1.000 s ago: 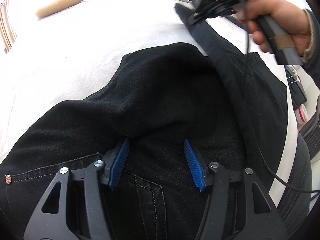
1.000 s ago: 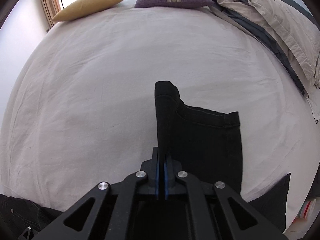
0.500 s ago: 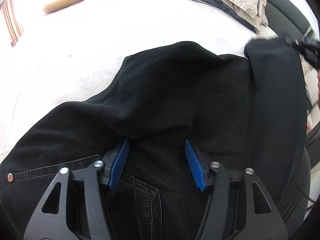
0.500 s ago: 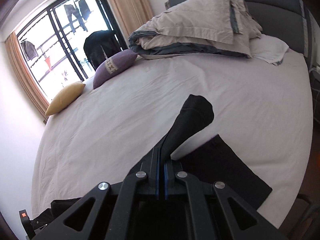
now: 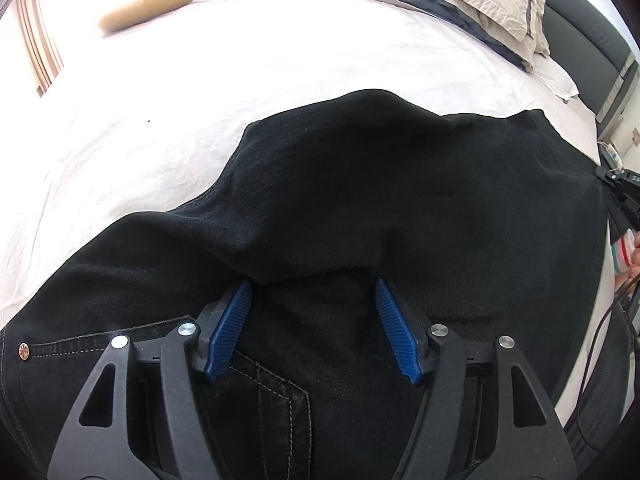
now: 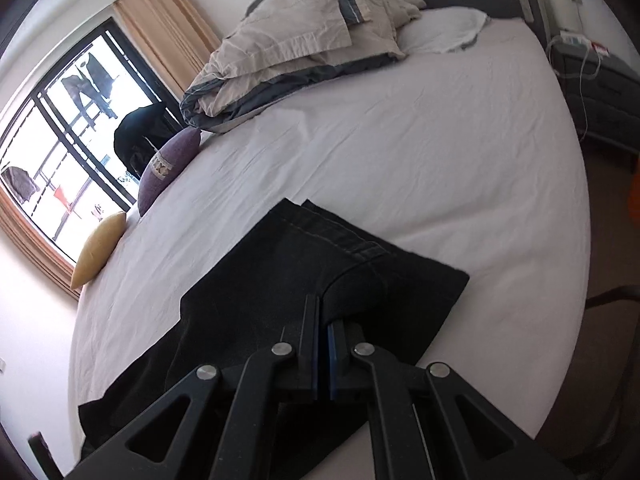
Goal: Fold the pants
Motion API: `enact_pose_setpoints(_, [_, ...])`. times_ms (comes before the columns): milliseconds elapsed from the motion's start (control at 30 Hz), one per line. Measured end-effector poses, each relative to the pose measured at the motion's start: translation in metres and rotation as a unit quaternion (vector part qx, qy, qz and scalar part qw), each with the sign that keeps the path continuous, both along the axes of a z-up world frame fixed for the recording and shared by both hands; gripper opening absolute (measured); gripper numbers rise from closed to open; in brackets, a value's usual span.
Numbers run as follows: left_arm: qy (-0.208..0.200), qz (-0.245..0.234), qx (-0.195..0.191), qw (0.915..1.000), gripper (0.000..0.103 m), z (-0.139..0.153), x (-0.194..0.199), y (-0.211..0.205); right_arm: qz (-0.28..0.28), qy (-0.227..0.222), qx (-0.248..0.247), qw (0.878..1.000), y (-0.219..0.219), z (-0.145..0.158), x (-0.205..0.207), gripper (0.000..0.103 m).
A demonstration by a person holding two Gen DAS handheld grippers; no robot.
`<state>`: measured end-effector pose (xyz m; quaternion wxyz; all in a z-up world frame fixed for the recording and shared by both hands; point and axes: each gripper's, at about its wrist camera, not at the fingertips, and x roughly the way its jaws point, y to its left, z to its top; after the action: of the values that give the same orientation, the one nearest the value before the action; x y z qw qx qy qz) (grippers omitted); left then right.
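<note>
Black pants (image 5: 360, 200) lie on the white bed sheet (image 5: 200, 80), waist end near me with a rivet and pocket seams. My left gripper (image 5: 312, 296) is open, its blue pads (image 5: 230, 328) resting on the waist area, a fold of cloth bunched just ahead of them. In the right wrist view the right gripper (image 6: 323, 320) is shut on the leg end of the pants (image 6: 300, 264), whose stitched hem lies flat on the sheet (image 6: 440, 140).
A rumpled beige and grey duvet (image 6: 296, 40) and a white pillow (image 6: 440, 28) lie at the head of the bed. A purple cushion (image 6: 168, 164) and a yellow cushion (image 6: 98, 248) sit by the window. A nightstand (image 6: 600, 92) with cables stands at right.
The right gripper has carried the leg end away from the left gripper, out to the right, and lowered it, so the leg now lies stretched flat on the bed. The left gripper has stayed put.
</note>
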<state>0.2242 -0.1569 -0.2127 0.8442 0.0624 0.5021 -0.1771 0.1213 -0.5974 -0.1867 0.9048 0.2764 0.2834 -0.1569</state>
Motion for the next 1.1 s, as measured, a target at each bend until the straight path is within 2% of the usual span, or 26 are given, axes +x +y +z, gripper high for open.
enact_pose_setpoints(67, [-0.003,0.002,0.004,1.0,0.066,-0.001,0.001,-0.003,0.001,-0.005,-0.043,0.999,0.006,0.01,-0.003,0.004])
enact_pose_setpoints(100, [-0.004,0.003,0.005,1.0,0.067,-0.001,0.002,-0.005,-0.001,-0.004,-0.049,0.999,0.005,0.01,-0.005,0.004])
enact_pose_setpoints(300, [-0.009,0.003,0.015,0.9998,0.072,-0.007,0.011,-0.011,-0.03,0.059,0.018,0.998,-0.02,-0.037,-0.01,0.004])
enact_pose_setpoints(333, [-0.01,0.003,0.016,0.9998,0.073,-0.008,0.012,-0.012,-0.033,0.054,0.029,0.998,-0.024,-0.038,-0.012,0.004])
enact_pose_setpoints(600, [-0.013,0.008,0.013,0.9998,0.077,-0.008,0.014,-0.017,-0.058,0.059,0.021,0.996,-0.034,-0.034,-0.017,0.003])
enact_pose_setpoints(733, [-0.014,0.006,0.008,0.9998,0.084,-0.008,0.01,-0.018,-0.056,0.059,0.021,0.996,-0.038,-0.034,-0.017,0.003])
enact_pose_setpoints(1100, [-0.029,0.015,-0.015,0.9993,0.085,0.004,0.009,-0.017,-0.078,0.059,0.04,0.994,-0.054,-0.036,-0.02,0.002])
